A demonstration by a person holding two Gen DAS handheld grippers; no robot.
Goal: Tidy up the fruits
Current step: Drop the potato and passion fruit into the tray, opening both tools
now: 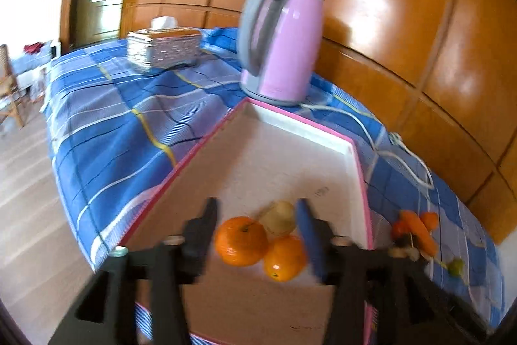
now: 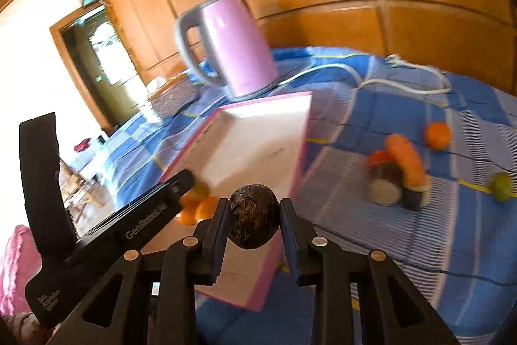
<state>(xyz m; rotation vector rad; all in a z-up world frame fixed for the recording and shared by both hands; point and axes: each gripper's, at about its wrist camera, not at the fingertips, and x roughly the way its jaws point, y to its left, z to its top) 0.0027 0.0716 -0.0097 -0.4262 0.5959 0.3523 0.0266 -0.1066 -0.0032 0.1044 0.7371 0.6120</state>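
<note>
A white box with pink edges (image 1: 352, 183) (image 2: 258, 138) stands on the blue checked cloth. In it lie two oranges (image 1: 240, 241) (image 1: 284, 257) and a pale yellow fruit (image 1: 279, 215). My left gripper (image 1: 257, 215) is open above the box, its jaws either side of the fruits. My right gripper (image 2: 253, 219) is shut on a dark wrinkled fruit (image 2: 253, 217) and holds it over the box's near right edge. The left gripper body (image 2: 106, 215) shows in the right wrist view over the box.
A pink kettle (image 1: 281, 41) (image 2: 232, 47) with a white cord (image 1: 400, 151) stands behind the box. A silver tissue box (image 1: 163, 50) is at the far left. To the right on the cloth lie a carrot (image 2: 405, 159), an orange (image 2: 437, 134), a green fruit (image 2: 501, 185) and small jars (image 2: 386, 189).
</note>
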